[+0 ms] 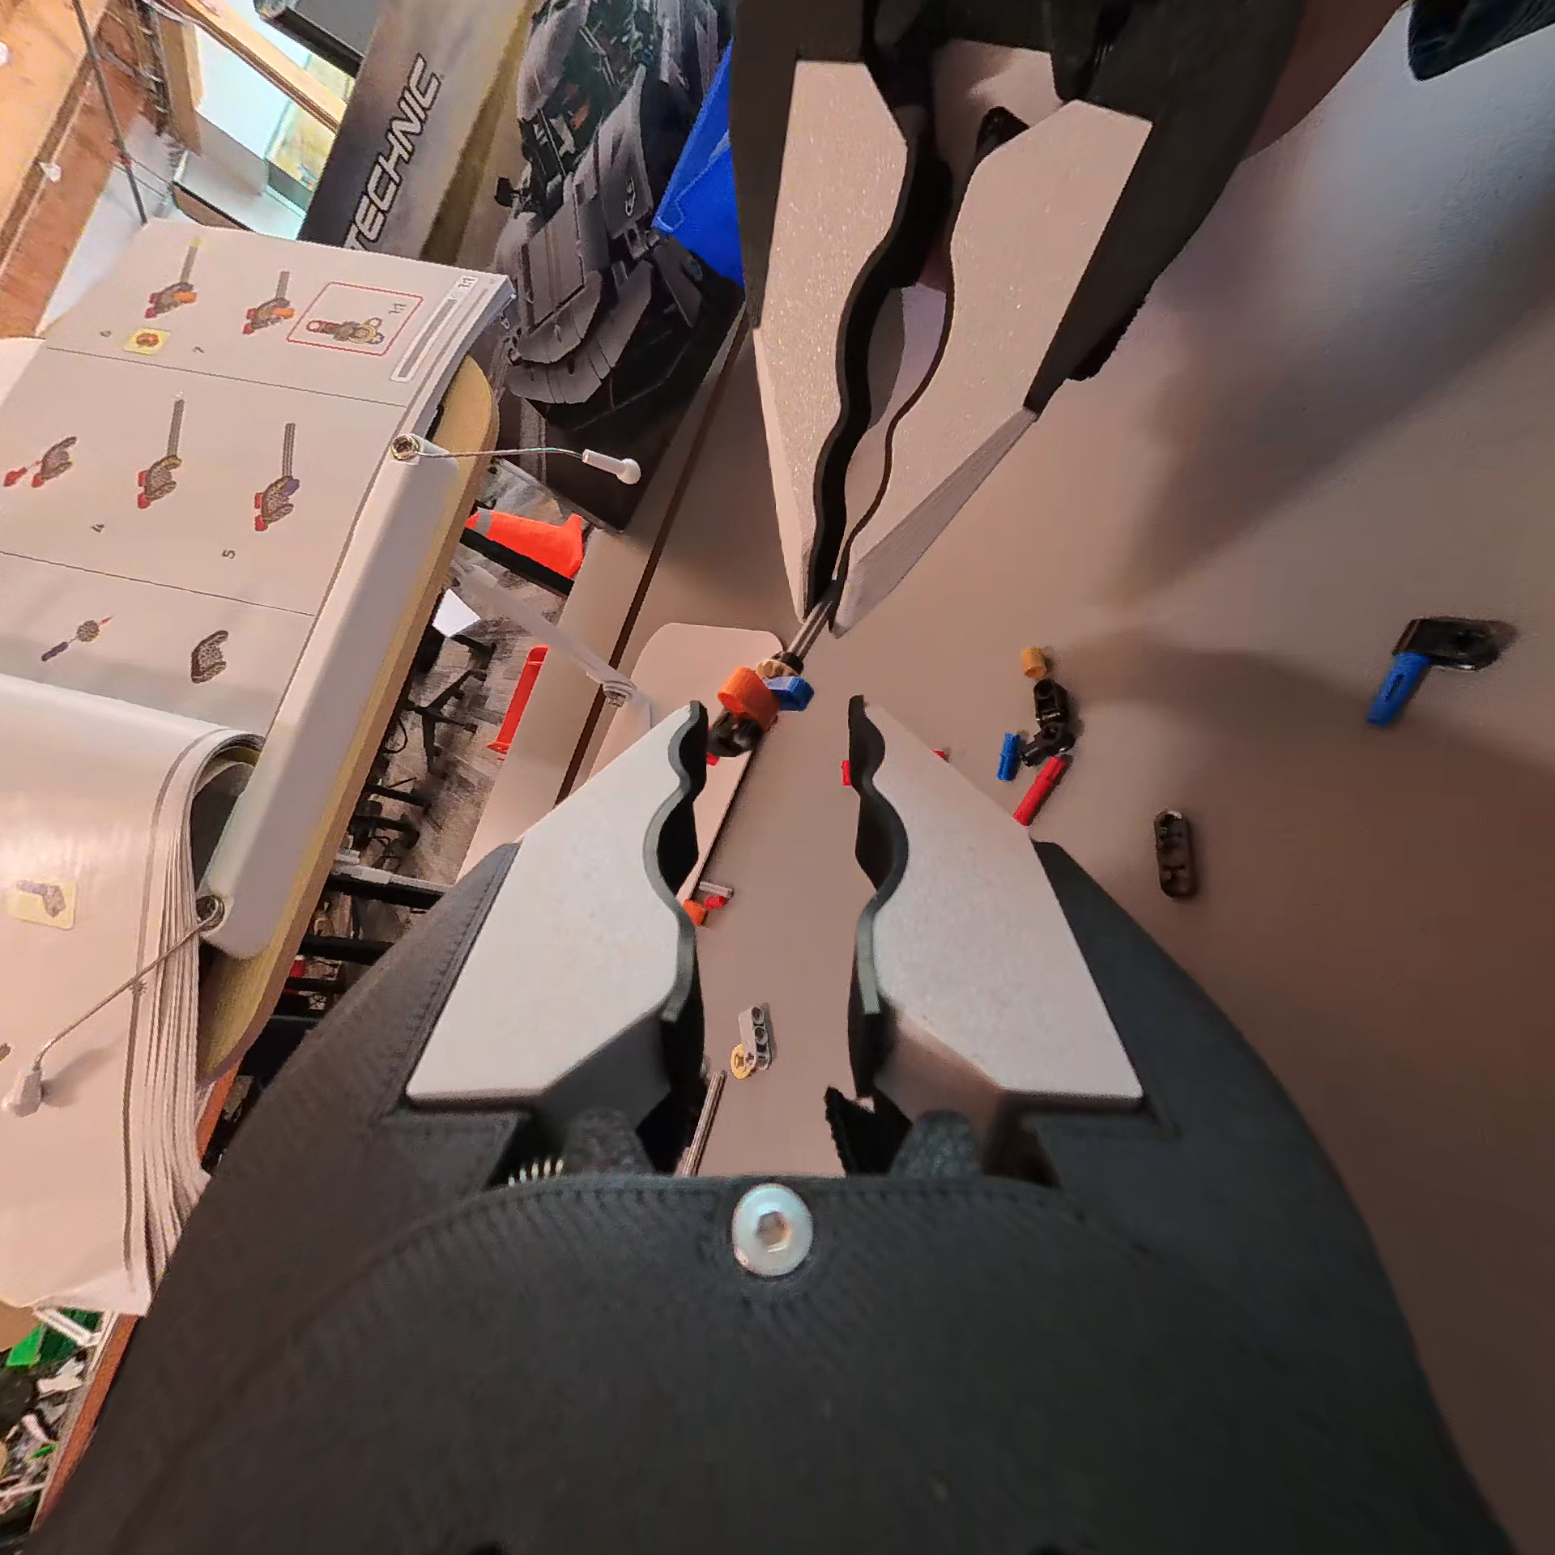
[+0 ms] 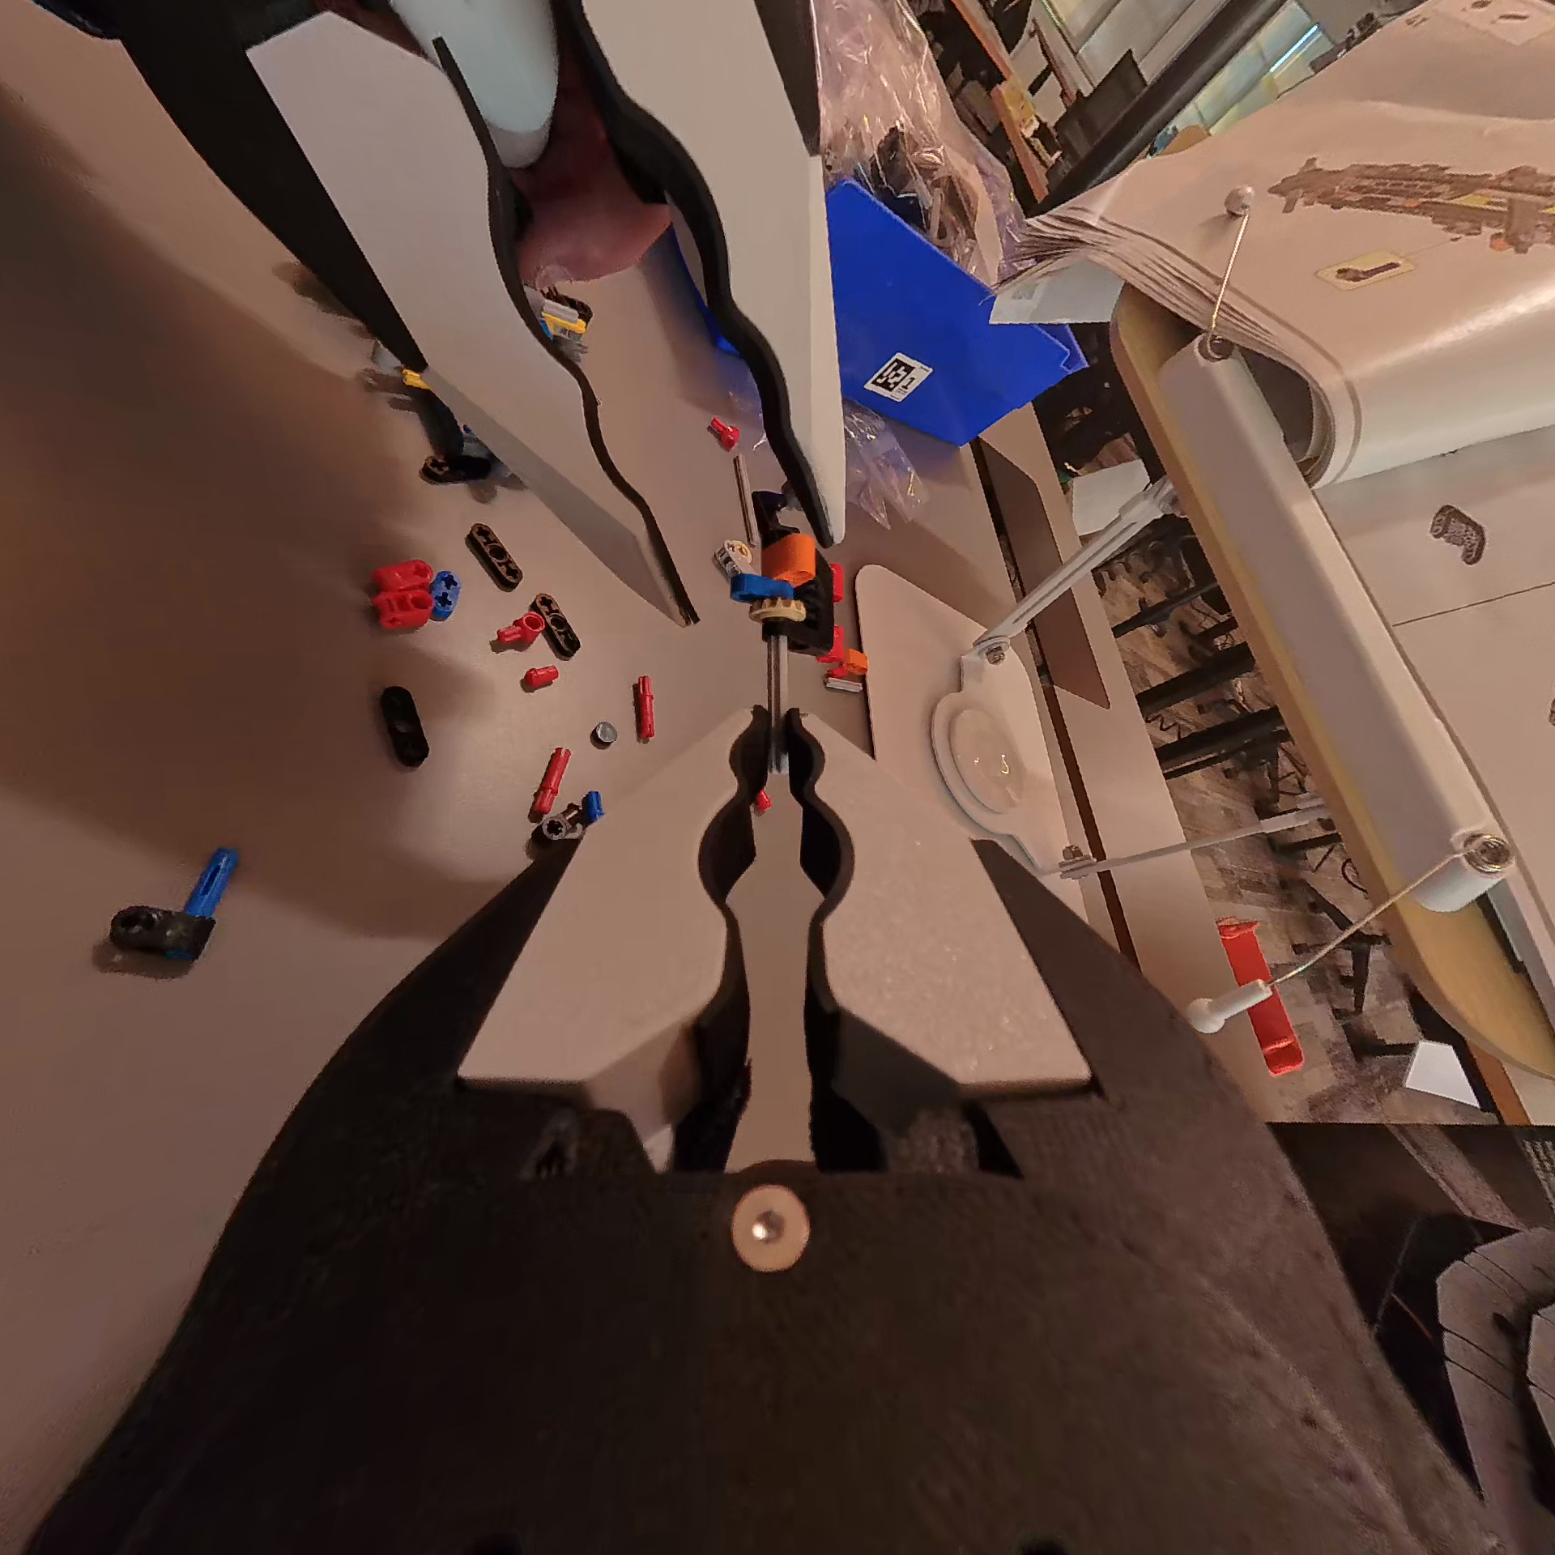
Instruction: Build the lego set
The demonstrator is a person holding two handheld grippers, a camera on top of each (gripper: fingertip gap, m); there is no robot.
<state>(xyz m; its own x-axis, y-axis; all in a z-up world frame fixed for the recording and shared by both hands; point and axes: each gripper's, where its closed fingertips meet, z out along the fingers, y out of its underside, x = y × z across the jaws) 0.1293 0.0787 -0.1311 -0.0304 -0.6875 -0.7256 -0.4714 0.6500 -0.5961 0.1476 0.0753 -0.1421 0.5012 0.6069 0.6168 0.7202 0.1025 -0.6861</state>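
Note:
A small Lego assembly [image 2: 782, 589] of orange, blue, tan and black parts sits on a thin grey axle [image 2: 774, 673], held above the table. My right gripper [image 2: 778, 740] is shut on the axle's free end. In the left wrist view it comes in from the top [image 1: 829, 618], with the assembly [image 1: 761, 694] just beyond its tips. My left gripper [image 1: 774, 715] is open around the assembly. One of its fingertips [image 2: 820, 522] is right beside the black and orange parts. Loose red, black and blue pieces [image 2: 496, 623] lie scattered on the table.
An open instruction booklet [image 1: 210, 471] rests on a stand at the table's edge, with the set's box [image 1: 589, 210] behind it. A blue bin [image 2: 926, 311] and clear bags lie at the far side. A magnifier [image 2: 984, 757] hangs off the edge. A blue pin with a black connector [image 1: 1430, 665] lies apart. The grippers are tip to tip, or close to it.

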